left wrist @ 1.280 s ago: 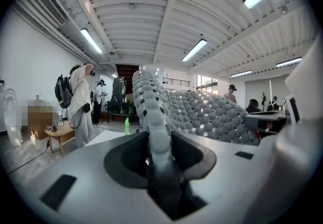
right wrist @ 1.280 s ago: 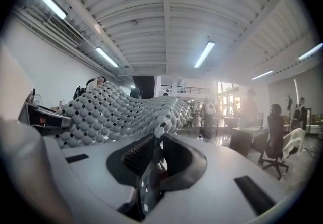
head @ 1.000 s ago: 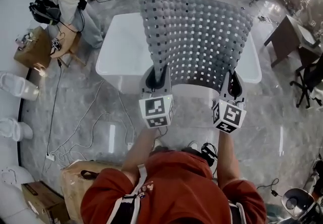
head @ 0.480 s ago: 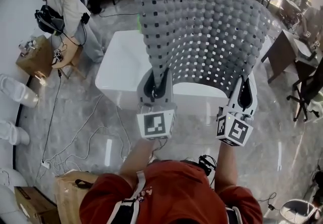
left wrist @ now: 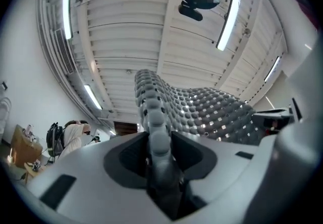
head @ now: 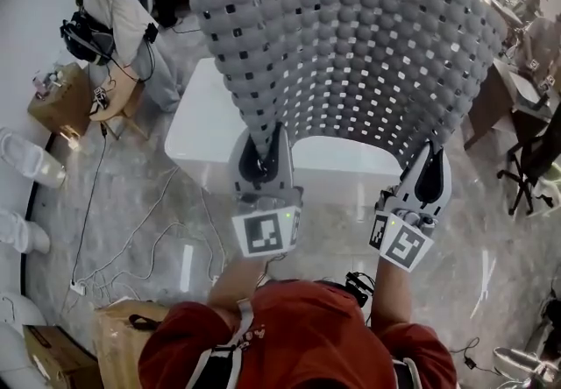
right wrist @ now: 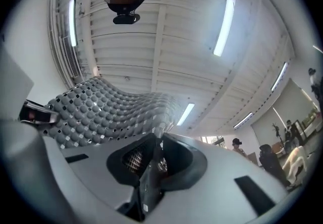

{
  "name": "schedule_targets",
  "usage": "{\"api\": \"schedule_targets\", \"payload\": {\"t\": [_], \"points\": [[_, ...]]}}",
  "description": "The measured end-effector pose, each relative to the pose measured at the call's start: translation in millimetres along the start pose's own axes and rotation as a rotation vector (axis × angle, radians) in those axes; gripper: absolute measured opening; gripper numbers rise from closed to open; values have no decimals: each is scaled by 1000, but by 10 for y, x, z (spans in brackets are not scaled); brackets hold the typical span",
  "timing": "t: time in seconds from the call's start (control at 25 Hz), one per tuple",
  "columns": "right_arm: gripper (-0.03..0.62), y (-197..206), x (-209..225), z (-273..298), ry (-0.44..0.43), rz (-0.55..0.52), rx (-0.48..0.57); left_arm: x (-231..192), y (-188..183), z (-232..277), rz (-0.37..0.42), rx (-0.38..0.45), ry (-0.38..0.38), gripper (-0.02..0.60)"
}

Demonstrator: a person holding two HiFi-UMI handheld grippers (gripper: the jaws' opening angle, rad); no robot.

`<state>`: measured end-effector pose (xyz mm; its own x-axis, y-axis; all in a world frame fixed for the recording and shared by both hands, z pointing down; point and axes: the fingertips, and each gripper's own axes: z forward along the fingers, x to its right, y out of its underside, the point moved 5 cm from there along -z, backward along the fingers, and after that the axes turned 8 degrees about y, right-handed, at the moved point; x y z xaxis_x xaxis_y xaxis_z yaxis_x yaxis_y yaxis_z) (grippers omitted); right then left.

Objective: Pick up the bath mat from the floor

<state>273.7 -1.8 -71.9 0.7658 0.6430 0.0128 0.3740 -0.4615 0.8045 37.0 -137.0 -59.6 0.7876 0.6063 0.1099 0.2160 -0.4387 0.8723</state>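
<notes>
Higher now than a second ago, the bath mat (head: 351, 45) hangs spread above the white surface (head: 206, 116), clear of the floor (head: 131, 194). My left gripper (head: 266, 144) has its fingers clamped on one near corner, and my right gripper (head: 429, 159) has its fingers clamped on the other.

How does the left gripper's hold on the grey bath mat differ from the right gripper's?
The left gripper has its jaws wider apart, around a thick bobbled fold of the bath mat; the right gripper has them nearly together on a thin edge. The left gripper holds its near left corner, the right gripper its near right corner. Both are shut on it and point upward, with it spread in the air.
</notes>
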Motion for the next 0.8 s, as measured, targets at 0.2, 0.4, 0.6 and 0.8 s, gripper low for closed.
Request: {"api": "schedule_targets", "payload": {"t": [0.2, 0.4, 0.6, 0.8], "points": [[61, -20, -32, 59, -4, -19, 8, -15, -1, 66, -10, -7, 1, 143], [63, -25, -38, 76, -3, -18, -5, -31, -24, 72, -9, -12, 4, 143], [63, -24, -67, -11, -7, -28, -6, -40, -5, -2, -8, -14, 10, 143], [63, -6, -53, 30, -2, -37, -13, -37, 2, 33, -12, -12, 13, 143]]}}
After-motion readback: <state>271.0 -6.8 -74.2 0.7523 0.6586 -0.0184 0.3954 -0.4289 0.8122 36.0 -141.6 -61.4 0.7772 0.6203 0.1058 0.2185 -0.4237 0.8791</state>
